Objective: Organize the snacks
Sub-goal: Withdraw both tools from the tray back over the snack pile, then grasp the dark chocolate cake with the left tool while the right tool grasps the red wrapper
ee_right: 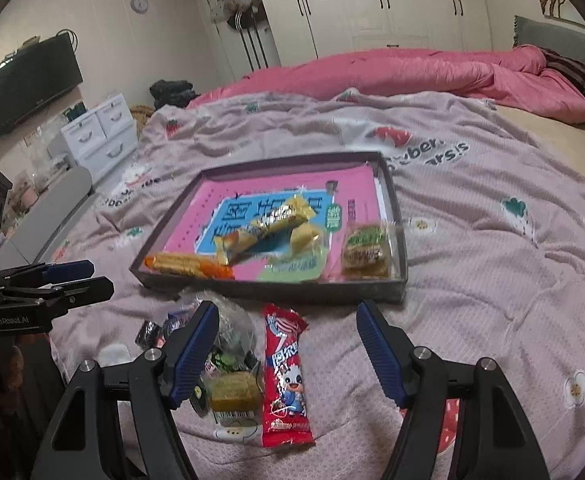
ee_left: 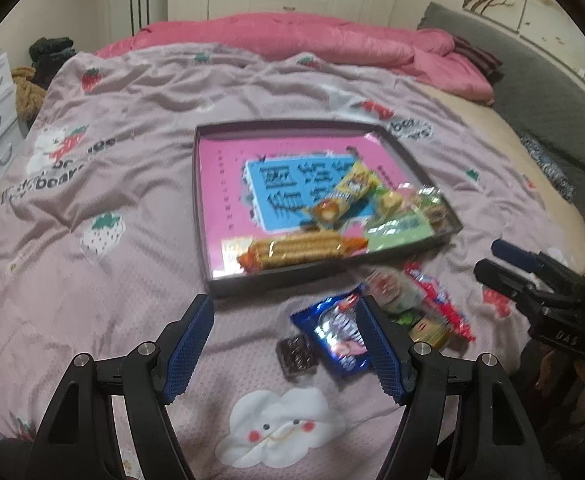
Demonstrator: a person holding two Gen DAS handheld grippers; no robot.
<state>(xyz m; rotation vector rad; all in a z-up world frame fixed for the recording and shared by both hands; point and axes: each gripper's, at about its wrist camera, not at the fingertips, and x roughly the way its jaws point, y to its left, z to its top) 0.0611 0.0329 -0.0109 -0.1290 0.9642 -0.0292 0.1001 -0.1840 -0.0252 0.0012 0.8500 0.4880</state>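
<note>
Blue-padded jaws of the left tool (ee_left: 286,350) stand apart and empty over a small dark chocolate square (ee_left: 296,357) and a blue foil packet (ee_left: 338,340) on the bed. The right tool (ee_right: 288,354), likewise parted and holding nothing, frames a red sachet (ee_right: 286,376) beside a heap of small wrapped snacks (ee_right: 228,360). Beyond lies the shallow tray (ee_right: 268,284), already holding several packets. Slippery foil on soft bedding could slide or crumple under a closing pinch, and the crowded heap invites grabbing two.

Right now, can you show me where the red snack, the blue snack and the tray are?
red snack (ee_right: 286,376), right wrist view, middle of the wrapper.
blue snack (ee_left: 338,332), left wrist view, wrapper's shiny centre.
tray (ee_right: 260,289), right wrist view, near wall.
</note>
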